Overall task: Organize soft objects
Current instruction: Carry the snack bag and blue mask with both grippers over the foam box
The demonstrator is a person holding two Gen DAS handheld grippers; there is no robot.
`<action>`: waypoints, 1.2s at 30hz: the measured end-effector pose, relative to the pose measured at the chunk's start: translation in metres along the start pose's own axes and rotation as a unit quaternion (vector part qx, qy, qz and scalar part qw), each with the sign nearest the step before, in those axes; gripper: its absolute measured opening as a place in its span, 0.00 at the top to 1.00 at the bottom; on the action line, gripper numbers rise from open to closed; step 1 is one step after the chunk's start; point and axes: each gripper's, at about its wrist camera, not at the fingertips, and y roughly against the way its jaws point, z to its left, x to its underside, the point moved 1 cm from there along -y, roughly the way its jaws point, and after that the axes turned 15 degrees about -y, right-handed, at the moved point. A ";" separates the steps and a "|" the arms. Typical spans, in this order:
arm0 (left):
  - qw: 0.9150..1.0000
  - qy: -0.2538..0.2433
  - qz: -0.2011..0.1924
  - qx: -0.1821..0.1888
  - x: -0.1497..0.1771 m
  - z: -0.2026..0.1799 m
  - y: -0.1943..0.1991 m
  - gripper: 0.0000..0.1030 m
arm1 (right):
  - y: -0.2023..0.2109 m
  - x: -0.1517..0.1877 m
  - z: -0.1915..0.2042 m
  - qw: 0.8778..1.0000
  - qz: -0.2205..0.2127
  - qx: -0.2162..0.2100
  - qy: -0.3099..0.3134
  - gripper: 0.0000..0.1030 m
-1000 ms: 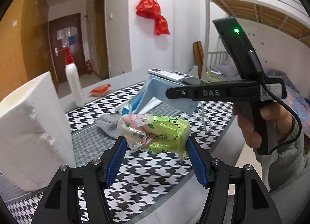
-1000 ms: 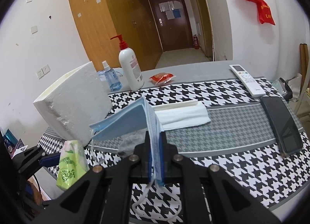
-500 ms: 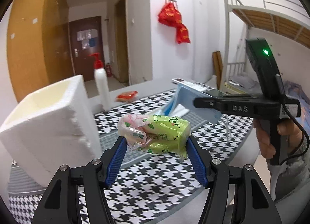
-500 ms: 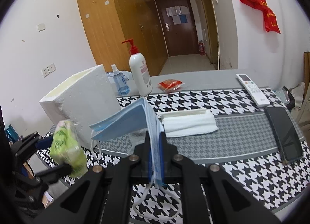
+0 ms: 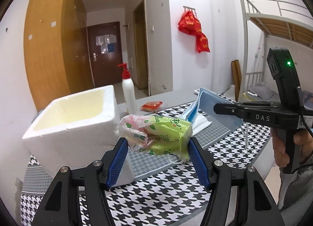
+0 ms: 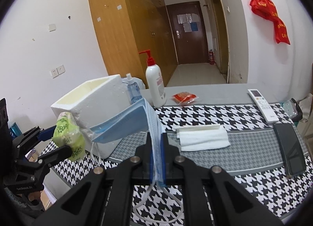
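My left gripper (image 5: 158,143) is shut on a green tissue pack (image 5: 156,133), held in the air just right of the white foam box (image 5: 74,116). The same tissue pack (image 6: 68,138) shows at the left of the right wrist view, in front of the foam box (image 6: 92,100). My right gripper (image 6: 156,159) is shut on a stack of blue face masks (image 6: 125,124), lifted off the table with ear loops dangling. In the left wrist view the face masks (image 5: 215,106) hang from the right gripper (image 5: 217,108), held by a hand at the right. A folded white towel (image 6: 203,138) lies on the cloth.
A houndstooth cloth (image 6: 225,112) covers the table. A pump bottle (image 6: 155,87), a small spray bottle (image 6: 133,91) and a red packet (image 6: 184,97) stand at the back. A remote (image 6: 263,106) and a phone (image 6: 291,147) lie at the right. A bunk bed (image 5: 273,22) stands far right.
Both grippers have risen with their loads. The left one has swung towards the foam box, whose open top now shows. The tissue pack sits higher and closer to the box.
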 end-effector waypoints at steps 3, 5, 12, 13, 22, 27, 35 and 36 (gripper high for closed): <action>1.000 0.001 -0.005 -0.009 -0.001 0.004 0.006 0.37 | 0.003 -0.002 0.006 1.000 -0.004 -0.009 0.006 0.91; 1.000 0.004 -0.009 -0.016 -0.001 0.007 0.010 0.37 | 0.004 -0.003 0.010 1.000 -0.007 -0.014 0.011 0.91; 0.999 0.013 -0.017 -0.045 -0.002 0.019 0.025 0.37 | 0.004 -0.007 0.023 0.999 -0.010 -0.029 0.023 0.91; 0.999 0.011 -0.017 -0.047 -0.002 0.019 0.026 0.37 | 0.004 -0.008 0.025 0.999 -0.010 -0.033 0.025 0.91; 0.996 0.022 -0.014 -0.087 -0.003 0.035 0.039 0.37 | -0.004 -0.009 0.042 0.997 -0.005 -0.062 0.040 0.91; 0.994 0.032 -0.015 -0.103 -0.001 0.043 0.046 0.37 | -0.007 -0.011 0.052 0.996 -0.005 -0.074 0.051 0.91; 0.991 0.041 -0.015 -0.126 0.002 0.055 0.054 0.37 | -0.010 -0.014 0.068 0.994 -0.002 -0.089 0.067 0.91; 0.991 0.042 -0.016 -0.129 0.002 0.056 0.056 0.37 | -0.011 -0.015 0.071 0.994 -0.001 -0.091 0.068 0.91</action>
